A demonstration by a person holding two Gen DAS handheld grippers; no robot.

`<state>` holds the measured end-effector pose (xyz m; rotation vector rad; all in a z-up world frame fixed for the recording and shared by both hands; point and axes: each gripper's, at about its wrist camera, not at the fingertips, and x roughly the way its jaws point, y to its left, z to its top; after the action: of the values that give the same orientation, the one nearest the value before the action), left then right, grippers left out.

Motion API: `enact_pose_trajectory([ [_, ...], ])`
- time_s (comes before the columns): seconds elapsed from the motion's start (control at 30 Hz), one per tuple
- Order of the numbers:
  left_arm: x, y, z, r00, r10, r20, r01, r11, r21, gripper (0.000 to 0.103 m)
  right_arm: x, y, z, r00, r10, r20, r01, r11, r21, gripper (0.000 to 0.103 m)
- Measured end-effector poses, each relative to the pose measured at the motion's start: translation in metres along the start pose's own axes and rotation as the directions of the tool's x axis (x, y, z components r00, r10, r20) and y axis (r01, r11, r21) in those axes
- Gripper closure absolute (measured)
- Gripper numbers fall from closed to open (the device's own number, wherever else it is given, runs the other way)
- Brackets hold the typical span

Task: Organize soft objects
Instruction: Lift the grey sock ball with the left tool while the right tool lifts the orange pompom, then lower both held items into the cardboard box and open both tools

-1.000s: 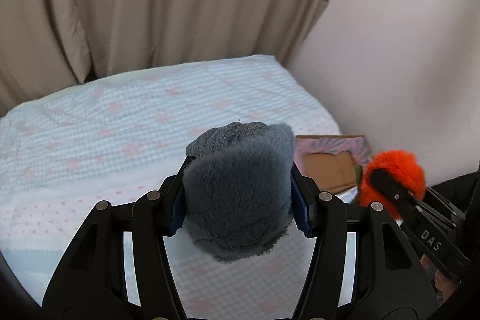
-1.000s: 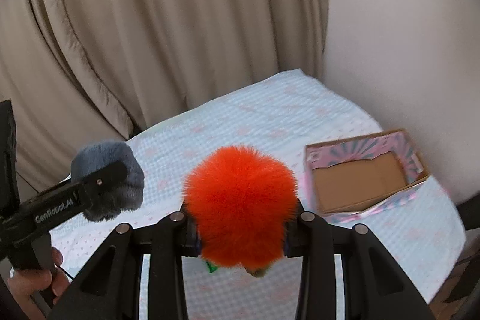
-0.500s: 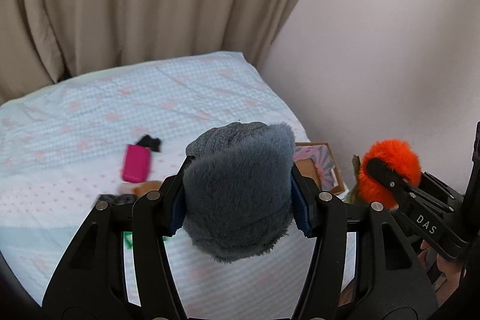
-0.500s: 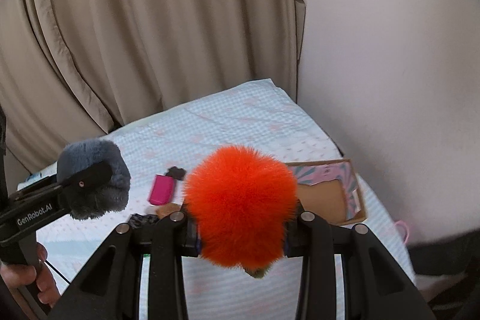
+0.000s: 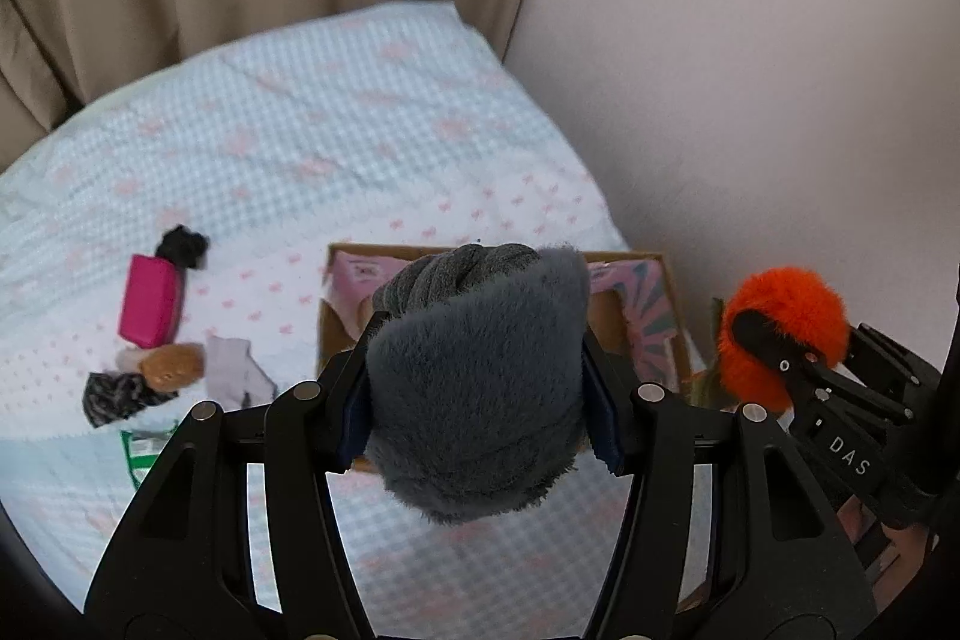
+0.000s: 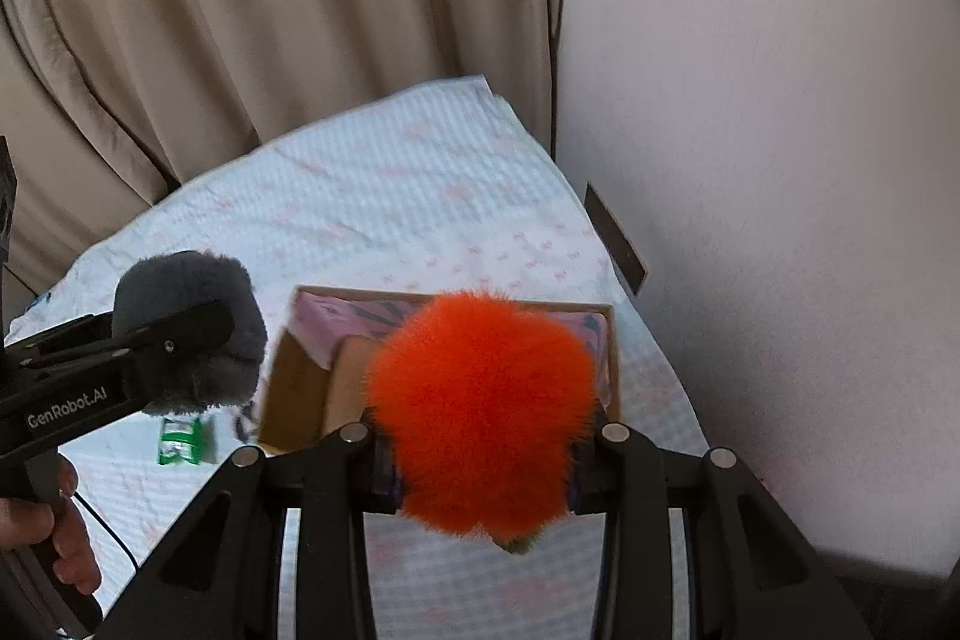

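The left gripper (image 5: 480, 388) pinches a plump grey plush item with a knitted grey cuff (image 5: 477, 370), its blue pads sunk into the pile on both sides. The right gripper (image 6: 483, 466) is clamped the same way on a shaggy bright-orange fur ball (image 6: 483, 409). Both soft things hang above the bed with its pale blue, pink-dotted cover (image 5: 336, 130), over or just short of the open cardboard box with pink patterned flaps (image 5: 645, 298) that lies on the bed beside the wall.

Both look very light and squashy, so I judge a mid-body pinch holds them well. The long fur may cling to the pads on release, so the jaws should spread wide. Near the box lie a magenta rectangular pouch (image 5: 149, 301), a small black scrunched item (image 5: 183, 244), a brown plush piece (image 5: 171, 364) and a pale folded cloth (image 5: 231, 370), all limp; I would take each at its thickest fold
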<state>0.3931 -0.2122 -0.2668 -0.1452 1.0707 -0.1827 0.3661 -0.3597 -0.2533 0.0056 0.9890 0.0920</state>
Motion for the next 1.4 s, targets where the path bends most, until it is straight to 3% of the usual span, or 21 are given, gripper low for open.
enact_pose_trajectory([
  [0.33,0.124,0.000,0.011,0.983,0.051,-0.174,-0.052,0.999,0.000,0.049,0.106,-0.041,-0.005,0.984,0.071,-0.161,-0.079,0.996,-0.042,0.069],
  [0.5,0.185,0.003,0.003,0.952,0.083,-0.295,-0.076,0.996,0.035,0.049,0.153,-0.041,-0.017,0.965,0.094,-0.244,-0.115,0.991,-0.075,0.069],
  [0.63,0.207,0.006,-0.004,0.935,0.097,-0.341,-0.089,0.995,0.040,0.049,0.184,-0.034,-0.031,0.945,0.099,-0.311,-0.139,0.984,-0.108,0.069],
  [0.7,0.210,0.004,-0.004,0.934,0.107,-0.340,-0.096,0.994,0.051,0.049,0.192,-0.030,-0.036,0.938,0.104,-0.330,-0.155,0.979,-0.133,0.069],
  [0.77,0.209,0.001,-0.002,0.938,0.122,-0.325,-0.104,0.992,0.072,0.042,0.194,-0.026,-0.040,0.933,0.111,-0.342,-0.170,0.974,-0.148,0.068],
  [0.83,0.205,-0.003,0.000,0.939,0.153,-0.308,-0.128,0.987,0.100,0.010,0.195,-0.023,-0.043,0.928,0.120,-0.352,-0.184,0.971,-0.153,0.061],
  [0.87,0.203,-0.005,0.002,0.939,0.174,-0.296,-0.146,0.983,0.115,0.002,0.196,-0.022,-0.044,0.923,0.137,-0.359,-0.204,0.967,-0.156,0.052],
  [0.9,0.201,-0.006,0.003,0.941,0.184,-0.284,-0.155,0.980,0.124,0.000,0.196,-0.020,-0.045,0.920,0.145,-0.365,-0.212,0.965,-0.153,0.027],
  [0.97,0.199,-0.005,0.005,0.942,0.169,-0.289,-0.141,0.983,0.115,0.000,0.194,-0.016,-0.047,0.908,0.201,-0.368,-0.266,0.955,-0.135,0.008],
  [1.0,0.200,-0.004,0.005,0.942,0.154,-0.297,-0.127,0.986,0.107,0.000,0.191,-0.013,-0.049,0.911,0.200,-0.361,-0.266,0.953,-0.145,0.004],
  [1.13,0.197,-0.004,0.003,0.940,0.160,-0.303,-0.132,0.985,0.110,0.000,0.183,-0.005,-0.055,0.916,0.180,-0.359,-0.262,0.945,-0.195,0.001],
  [1.4,0.162,-0.011,0.010,0.956,0.148,-0.253,-0.125,0.987,0.106,0.000,0.157,-0.016,-0.046,0.936,0.167,-0.311,-0.230,0.956,-0.181,0.001],
])
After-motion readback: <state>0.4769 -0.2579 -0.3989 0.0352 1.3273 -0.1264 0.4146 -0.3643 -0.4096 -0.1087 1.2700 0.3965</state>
